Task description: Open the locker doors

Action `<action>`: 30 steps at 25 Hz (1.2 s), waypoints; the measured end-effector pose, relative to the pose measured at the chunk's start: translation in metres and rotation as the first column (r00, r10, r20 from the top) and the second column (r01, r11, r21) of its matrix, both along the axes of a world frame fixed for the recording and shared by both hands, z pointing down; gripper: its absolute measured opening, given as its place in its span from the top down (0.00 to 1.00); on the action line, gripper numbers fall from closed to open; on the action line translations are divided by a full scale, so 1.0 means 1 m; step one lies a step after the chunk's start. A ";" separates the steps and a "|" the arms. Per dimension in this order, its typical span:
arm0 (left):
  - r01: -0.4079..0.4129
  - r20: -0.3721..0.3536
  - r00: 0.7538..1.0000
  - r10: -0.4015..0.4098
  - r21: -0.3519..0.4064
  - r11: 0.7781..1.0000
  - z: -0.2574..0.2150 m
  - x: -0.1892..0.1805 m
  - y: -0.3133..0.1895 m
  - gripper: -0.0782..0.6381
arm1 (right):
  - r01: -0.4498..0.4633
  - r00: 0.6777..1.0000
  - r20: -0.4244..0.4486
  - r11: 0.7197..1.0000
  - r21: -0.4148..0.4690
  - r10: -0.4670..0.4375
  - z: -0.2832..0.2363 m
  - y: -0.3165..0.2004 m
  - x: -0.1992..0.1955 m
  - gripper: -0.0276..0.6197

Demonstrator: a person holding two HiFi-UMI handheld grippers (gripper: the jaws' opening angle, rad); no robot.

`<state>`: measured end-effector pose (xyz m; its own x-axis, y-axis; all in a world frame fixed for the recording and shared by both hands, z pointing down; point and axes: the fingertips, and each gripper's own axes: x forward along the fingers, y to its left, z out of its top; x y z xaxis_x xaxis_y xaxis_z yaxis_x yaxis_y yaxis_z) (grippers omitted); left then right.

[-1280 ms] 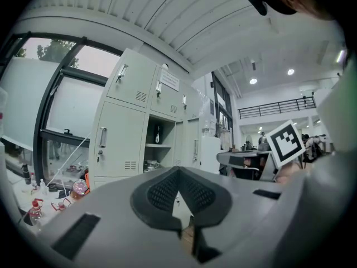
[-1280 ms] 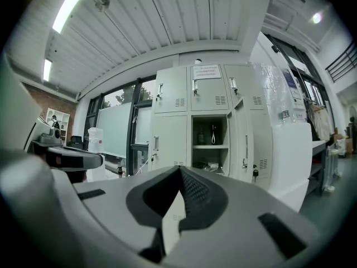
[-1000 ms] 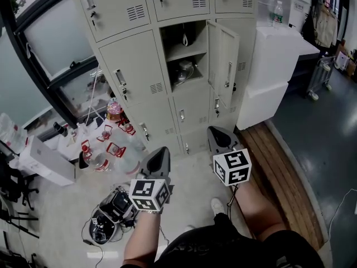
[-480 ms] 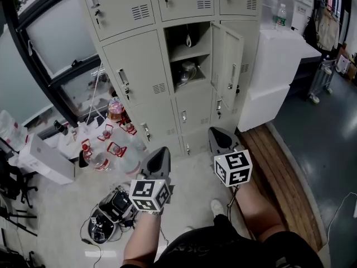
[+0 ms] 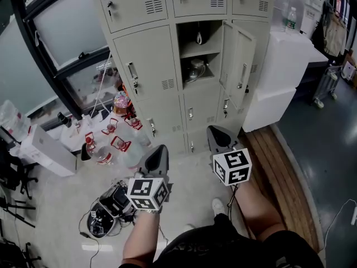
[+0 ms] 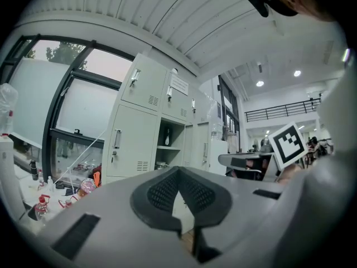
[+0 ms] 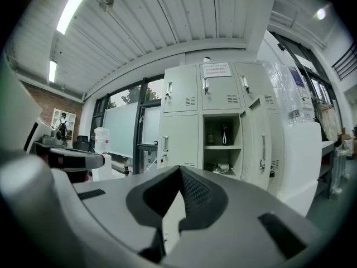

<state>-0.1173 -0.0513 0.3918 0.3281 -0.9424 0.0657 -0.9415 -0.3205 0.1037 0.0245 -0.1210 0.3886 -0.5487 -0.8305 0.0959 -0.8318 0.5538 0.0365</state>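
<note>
Both tongs are held shut w/ nothing btwn the pads: left gripper (image 5: 158, 151) and right gripper (image 5: 215, 132) are kept side by side, pointed twd the lockers (image 5: 149, 66) but well apart from them. One middle door (image 5: 241, 71) is swung open to the right, its shelf (image 5: 196, 50) exposed, while the other doors are shut. Bottles (image 5: 114, 144) are scattered on the floor left of the lockers.

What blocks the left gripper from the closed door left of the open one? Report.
Nothing visible: only bare floor lies between the left gripper and that closed door; the bottles stand further left.
</note>
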 end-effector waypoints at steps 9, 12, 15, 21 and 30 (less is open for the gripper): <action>0.054 0.009 0.999 -0.054 0.018 0.998 -0.005 -0.042 0.020 0.89 | 0.079 0.997 -0.013 0.997 0.023 -0.079 -0.007 0.014 -0.054 0.96; 0.068 0.015 0.998 -0.068 0.016 0.998 -0.003 -0.052 0.025 0.89 | 0.115 0.993 -0.021 0.993 0.030 -0.115 -0.009 0.018 -0.075 0.96; 0.083 0.014 0.996 -0.083 0.010 0.996 -0.001 -0.059 0.026 0.89 | 0.152 0.988 -0.026 0.988 0.032 -0.151 -0.011 0.017 -0.094 0.96; 0.133 0.009 0.991 -0.133 -0.009 0.991 0.007 -0.082 0.011 0.89 | 0.218 0.976 -0.018 0.976 0.021 -0.218 -0.010 -0.004 -0.131 0.96; 0.223 0.019 0.975 -0.223 -0.008 0.975 0.005 -0.106 -0.050 0.89 | 0.328 0.945 -0.001 0.945 0.009 -0.328 -0.009 -0.073 -0.178 0.96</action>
